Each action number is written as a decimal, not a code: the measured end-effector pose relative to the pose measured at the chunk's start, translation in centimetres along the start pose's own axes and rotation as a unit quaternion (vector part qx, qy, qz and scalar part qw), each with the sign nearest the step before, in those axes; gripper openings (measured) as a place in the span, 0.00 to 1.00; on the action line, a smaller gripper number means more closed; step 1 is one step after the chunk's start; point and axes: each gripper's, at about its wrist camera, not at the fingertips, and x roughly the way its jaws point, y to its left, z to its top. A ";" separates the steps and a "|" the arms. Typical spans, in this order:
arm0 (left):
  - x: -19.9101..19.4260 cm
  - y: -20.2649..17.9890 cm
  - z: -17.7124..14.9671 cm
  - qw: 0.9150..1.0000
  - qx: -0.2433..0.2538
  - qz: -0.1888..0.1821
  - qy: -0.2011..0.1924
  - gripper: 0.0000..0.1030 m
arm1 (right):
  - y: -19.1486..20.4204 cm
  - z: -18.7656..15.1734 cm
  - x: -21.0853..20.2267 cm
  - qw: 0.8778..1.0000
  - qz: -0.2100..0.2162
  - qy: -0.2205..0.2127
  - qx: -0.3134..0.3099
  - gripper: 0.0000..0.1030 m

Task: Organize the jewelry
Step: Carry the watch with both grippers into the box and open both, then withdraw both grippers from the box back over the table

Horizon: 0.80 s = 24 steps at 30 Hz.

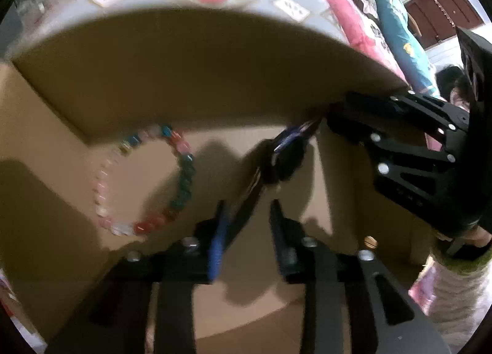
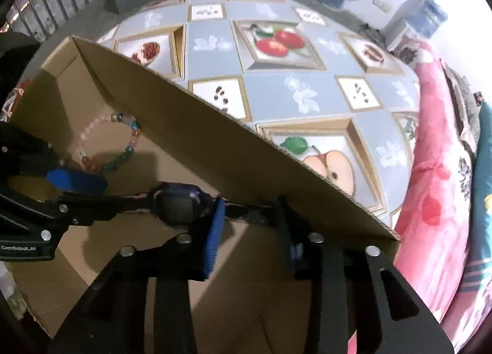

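A black-strapped wristwatch (image 1: 286, 159) stretches across the open cardboard box (image 1: 184, 71), its strap ends reaching into both grippers. My left gripper (image 1: 249, 225) is open, and the strap runs along its blue pad without being pinched. My right gripper (image 2: 250, 222) is open too, with the other strap end crossing the gap between its fingers. In the right wrist view the watch face (image 2: 175, 206) sits between that gripper and the left gripper (image 2: 89, 197). A colourful bead bracelet (image 1: 144, 178) lies on the box floor. I cannot tell whether the watch rests on the floor.
The box's tall far wall (image 2: 215, 126) stands just behind both grippers. Beyond it is a table with a fruit-patterned cloth (image 2: 292, 92). Pink bedding (image 2: 436, 154) and a teal pillow (image 1: 396, 25) lie to the right. A sleeved hand (image 1: 455, 277) holds the right gripper (image 1: 329, 114).
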 end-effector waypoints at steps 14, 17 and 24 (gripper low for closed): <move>-8.4 -2.0 -3.9 0.987 0.046 0.042 -0.151 0.51 | -4.8 -4.9 -9.9 0.974 0.058 -0.178 0.126 0.51; -11.7 -2.4 -7.2 0.975 0.062 0.047 -0.207 0.59 | -4.3 -9.0 -13.5 0.955 0.075 -0.239 0.157 0.67; -14.5 -2.0 -15.4 0.959 0.059 0.071 -0.266 0.76 | 1.0 -18.0 -15.6 0.938 0.091 -0.280 0.181 0.85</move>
